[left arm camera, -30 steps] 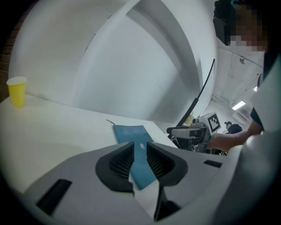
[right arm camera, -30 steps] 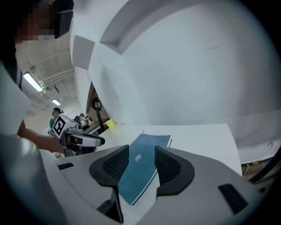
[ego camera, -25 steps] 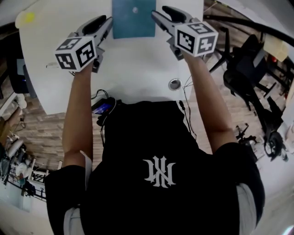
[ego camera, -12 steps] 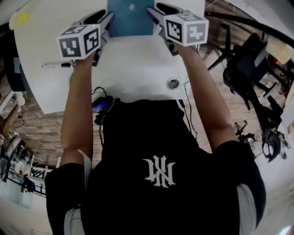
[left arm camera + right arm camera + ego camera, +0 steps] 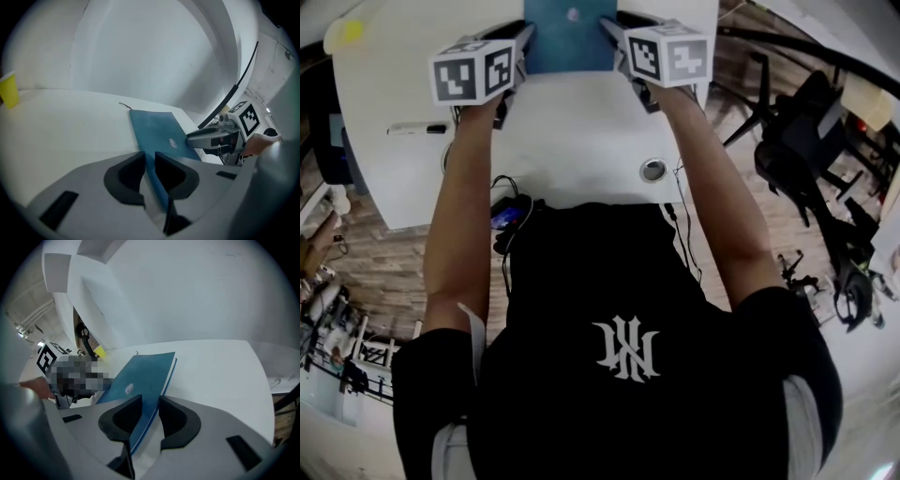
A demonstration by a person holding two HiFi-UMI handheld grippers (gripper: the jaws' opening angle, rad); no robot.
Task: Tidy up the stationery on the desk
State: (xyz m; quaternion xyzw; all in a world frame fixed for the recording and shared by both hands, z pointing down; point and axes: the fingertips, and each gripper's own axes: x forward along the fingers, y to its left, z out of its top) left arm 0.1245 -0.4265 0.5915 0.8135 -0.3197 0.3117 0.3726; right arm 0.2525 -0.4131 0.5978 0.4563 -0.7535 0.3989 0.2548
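Book [image 5: 568, 47], blue, thin, at far-centre of desk [image 5: 572, 131]: L gripper [image 5: 149, 160] clenched on its left edge, R gripper [image 5: 149, 405] on its right edge; est. light, semi-stiff, cover prob. slick, so best gripped mid-edge both sides, level.

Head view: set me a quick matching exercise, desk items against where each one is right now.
1 blue notebook
2 yellow cup
3 marker pen
4 cable grommet

A standing at the desk's far left corner
B near the desk edge closest to the person
C between the jaws of the left hand-held gripper and right hand-held gripper
D lying flat on the desk's left part

Pairs: 1-C, 2-A, 3-D, 4-B
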